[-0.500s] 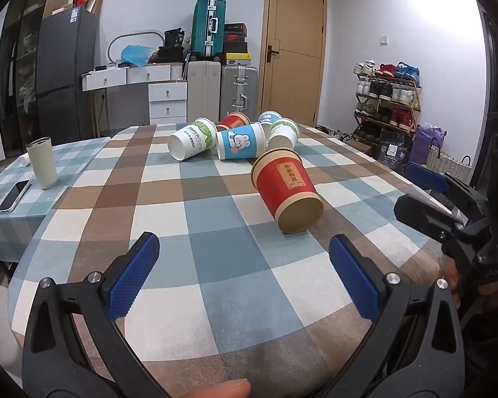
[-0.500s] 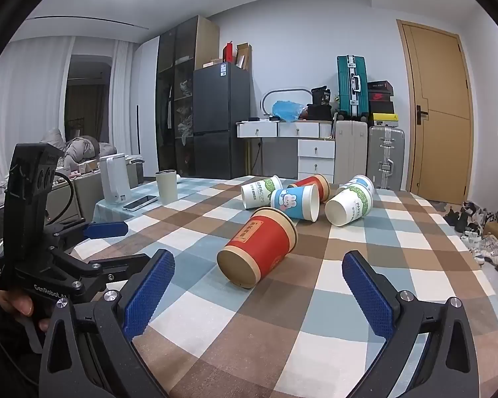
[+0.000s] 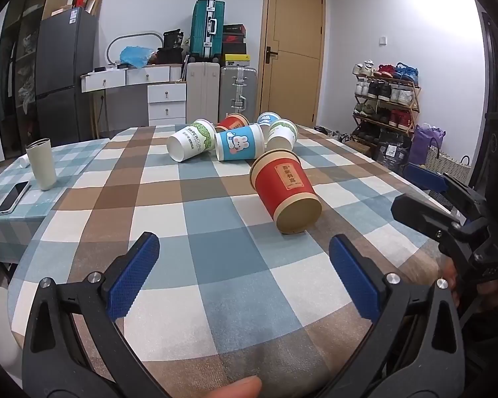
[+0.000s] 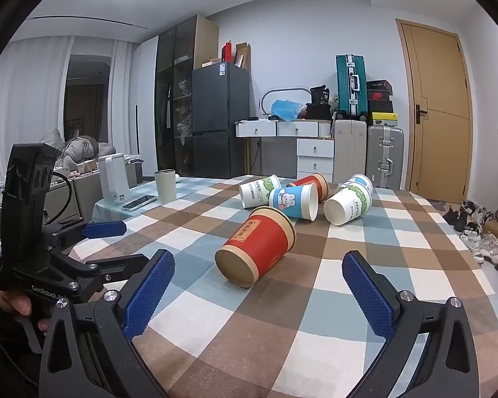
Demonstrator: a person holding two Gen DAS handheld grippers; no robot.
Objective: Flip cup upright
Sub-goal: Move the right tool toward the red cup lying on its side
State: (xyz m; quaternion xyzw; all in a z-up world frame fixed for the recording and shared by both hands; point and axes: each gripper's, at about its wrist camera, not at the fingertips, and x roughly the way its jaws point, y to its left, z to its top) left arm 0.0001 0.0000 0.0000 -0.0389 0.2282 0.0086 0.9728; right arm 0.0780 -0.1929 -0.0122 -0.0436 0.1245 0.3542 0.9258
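Six paper cups lay on their sides on my checked bench (image 3: 215, 275). The nearest, a red cup (image 3: 285, 192), lay alone toward the middle, its base pointing at me. The other five were bunched nearer the far edge: two white cups with green print, one blue rabbit cup (image 3: 239, 146), a second red one and a pale blue one. My left claw (image 3: 245, 278) and my right claw (image 4: 259, 295) both hovered spread wide, holding nothing, short of the red cup.

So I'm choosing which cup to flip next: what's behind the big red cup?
Behind the big red cup lies the blue rabbit cup, touching its rim, with other cups around it; another red cup is mostly hidden.
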